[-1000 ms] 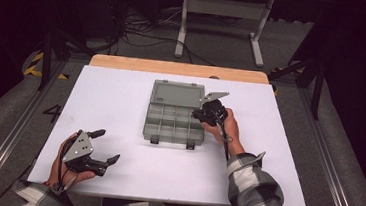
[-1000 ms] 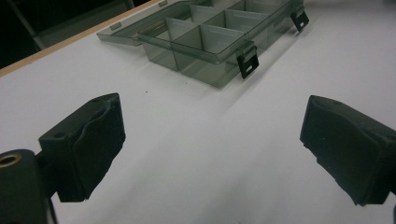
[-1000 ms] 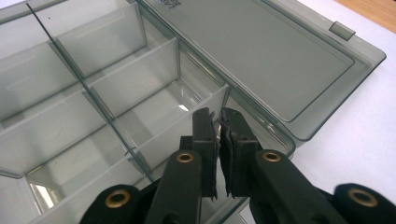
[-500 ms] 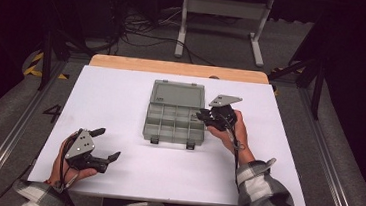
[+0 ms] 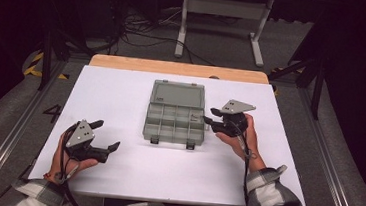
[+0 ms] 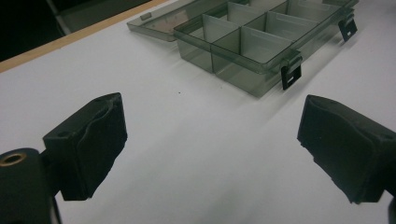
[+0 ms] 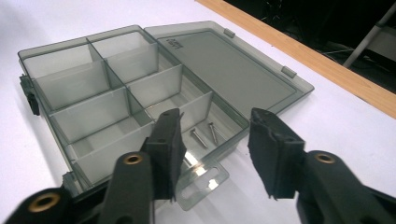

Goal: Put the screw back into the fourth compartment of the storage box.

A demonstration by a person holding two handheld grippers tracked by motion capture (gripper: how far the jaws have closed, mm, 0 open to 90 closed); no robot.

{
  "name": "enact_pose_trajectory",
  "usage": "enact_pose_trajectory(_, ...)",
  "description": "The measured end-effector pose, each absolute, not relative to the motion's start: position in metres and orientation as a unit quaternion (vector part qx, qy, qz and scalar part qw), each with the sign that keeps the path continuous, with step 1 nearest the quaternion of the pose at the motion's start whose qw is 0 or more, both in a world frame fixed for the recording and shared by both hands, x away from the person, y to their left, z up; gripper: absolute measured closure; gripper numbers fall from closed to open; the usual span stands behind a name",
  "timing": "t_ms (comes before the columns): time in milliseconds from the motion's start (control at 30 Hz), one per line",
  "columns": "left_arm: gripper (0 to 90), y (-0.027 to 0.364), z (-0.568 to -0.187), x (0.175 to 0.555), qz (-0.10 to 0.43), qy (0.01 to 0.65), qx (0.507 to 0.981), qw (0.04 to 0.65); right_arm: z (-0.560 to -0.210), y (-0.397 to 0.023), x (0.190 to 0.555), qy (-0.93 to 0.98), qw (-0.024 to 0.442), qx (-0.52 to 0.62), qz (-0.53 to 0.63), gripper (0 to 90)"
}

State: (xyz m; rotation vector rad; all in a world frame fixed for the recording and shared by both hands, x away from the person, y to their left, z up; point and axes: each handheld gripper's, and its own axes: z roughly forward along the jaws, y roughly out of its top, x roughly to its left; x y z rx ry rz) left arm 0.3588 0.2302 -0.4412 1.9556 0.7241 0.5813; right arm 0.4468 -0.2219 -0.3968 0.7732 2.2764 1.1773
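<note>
White table (image 5: 121,97) with wood far edge, dark room and cables behind; open grey organizer box (image 5: 174,117) mid-table nearer the far edge, right gripper (image 5: 208,120) at its right side, jaws just opening, empty; left gripper (image 5: 105,135) near front-left corner, spread wide, empty.

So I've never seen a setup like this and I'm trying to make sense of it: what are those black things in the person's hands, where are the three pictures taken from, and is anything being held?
A person sits at a white table with a hand-held two-jaw gripper in each hand. The high view looks down from above; the other two come from cameras riding on each gripper, looking along its black jaws. In the middle lies a grey compartment box, its lid folded open flat. The right gripper view shows two small screws in one compartment. The left gripper rests open near the table's front. The right gripper, at the box's edge, has just been opening; nothing is between its jaws. Neither holds anything.
</note>
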Motion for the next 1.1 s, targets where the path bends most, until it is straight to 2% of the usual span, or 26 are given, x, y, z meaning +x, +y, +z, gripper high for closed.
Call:
enact_pose_trajectory(200, 8.9, 0.233, -0.43, 0.376, 0.235, 0.297, 0.797, 0.471, -0.395, -0.23, 0.447, 0.826, 0.231, 0.287, 0.426, 30.4)
enact_pose_trajectory(400, 10.4, 0.225, -0.424, 0.39, 0.246, 0.277, 0.804, 0.466, -0.395, -0.235, 0.448, 0.821, 0.233, 0.299, 0.426, 18.0)
enact_pose_trajectory(467, 10.9, 0.223, -0.422, 0.396, 0.234, 0.273, 0.808, 0.467, -0.396, -0.237, 0.45, 0.819, 0.24, 0.305, 0.422, 13.3)
enact_pose_trajectory(733, 11.6, 0.218, -0.402, 0.429, 0.24, 0.272, 0.813, 0.456, -0.398, -0.245, 0.46, 0.822, 0.251, 0.313, 0.405, 13.3)
enact_pose_trajectory(967, 12.3, 0.206, -0.407, 0.451, 0.233, 0.27, 0.821, 0.446, -0.402, -0.249, 0.467, 0.82, 0.252, 0.324, 0.4, 16.0)
enact_pose_trajectory(1033, 12.6, 0.203, -0.411, 0.458, 0.229, 0.273, 0.821, 0.445, -0.403, -0.25, 0.473, 0.818, 0.23, 0.339, 0.404, 15.9)
enact_pose_trajectory(1100, 13.7, 0.198, -0.416, 0.464, 0.228, 0.274, 0.824, 0.44, -0.404, -0.251, 0.477, 0.818, 0.228, 0.345, 0.4, 17.5)
